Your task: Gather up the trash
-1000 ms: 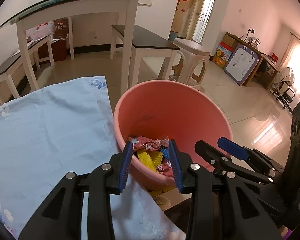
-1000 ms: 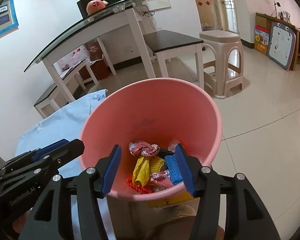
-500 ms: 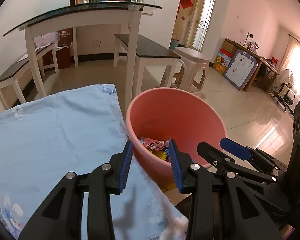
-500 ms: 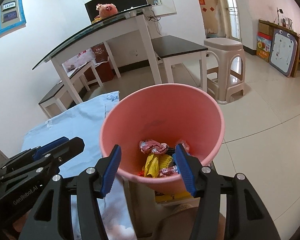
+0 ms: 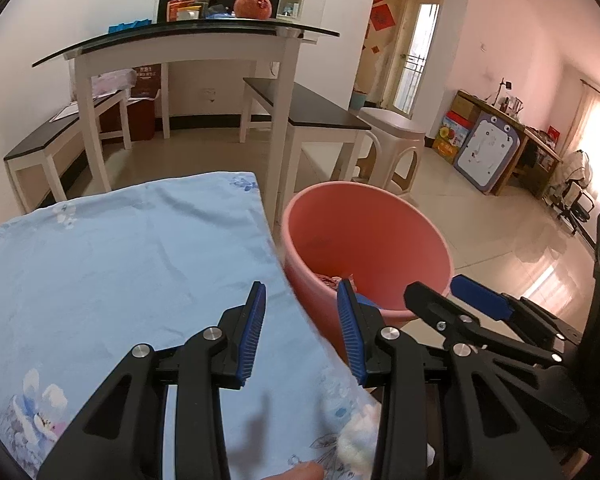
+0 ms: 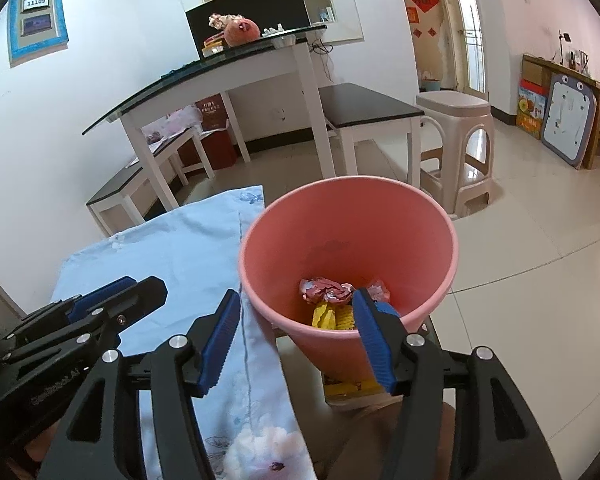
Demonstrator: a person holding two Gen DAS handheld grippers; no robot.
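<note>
A pink bucket stands on the floor beside a low surface under a light blue flowered cloth. Trash lies in the bucket's bottom: a crumpled red-and-silver wrapper and yellow pieces. My left gripper hangs open over the cloth's right edge and the bucket's near rim, holding nothing. My right gripper hovers above the bucket's near rim. Its jaws are opening and nothing is between the pads. Each gripper also shows in the other's view: the right gripper, the left gripper.
Behind stand a white table with a glass top, black-topped benches and a beige plastic stool. Glossy tile floor spreads to the right. A yellow box sits under the bucket's near side. A fingertip shows at the bottom edge.
Both grippers have drawn back and up from the bucket, which now looks smaller and farther. The left view has shifted over the cloth. The right jaws stand slightly wider.
</note>
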